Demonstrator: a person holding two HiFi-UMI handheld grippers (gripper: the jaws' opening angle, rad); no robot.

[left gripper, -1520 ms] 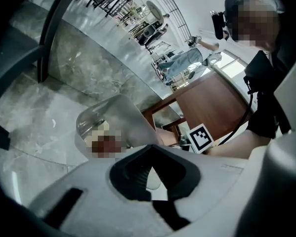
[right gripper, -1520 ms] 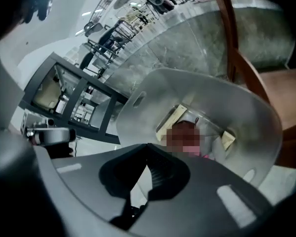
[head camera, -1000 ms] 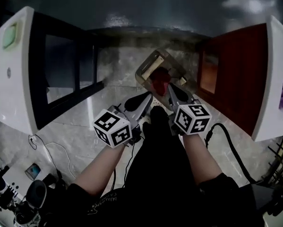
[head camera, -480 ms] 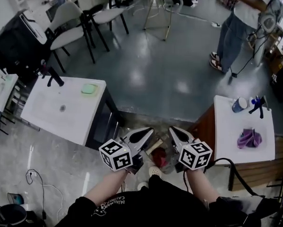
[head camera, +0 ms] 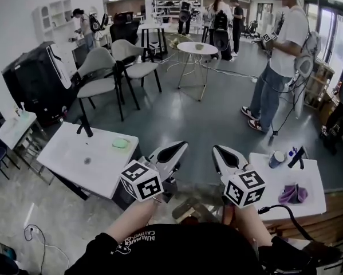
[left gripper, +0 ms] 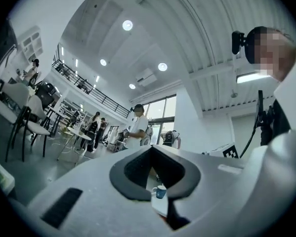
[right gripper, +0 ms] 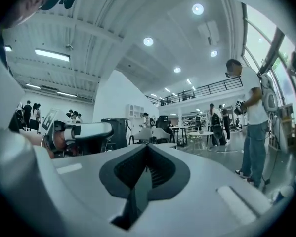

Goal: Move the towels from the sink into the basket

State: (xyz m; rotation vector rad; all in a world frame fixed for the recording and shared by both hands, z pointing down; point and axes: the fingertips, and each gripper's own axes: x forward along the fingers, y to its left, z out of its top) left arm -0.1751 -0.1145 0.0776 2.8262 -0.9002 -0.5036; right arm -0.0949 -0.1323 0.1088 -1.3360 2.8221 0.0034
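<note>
I've got both clenched, empty: left grey gripper, right grey gripper at its three o'clock. Crumpled purple towel lies at four o'clock from the right one.

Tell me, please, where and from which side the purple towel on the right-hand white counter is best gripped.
Pinch a raised fold on top of the purple towel, coming down from above with the right gripper, once its shut jaws open. The towel lies crumpled in a low heap, and the cup and faucet stand beyond it.

Glossy floor (crumpled cloth towel)
</note>
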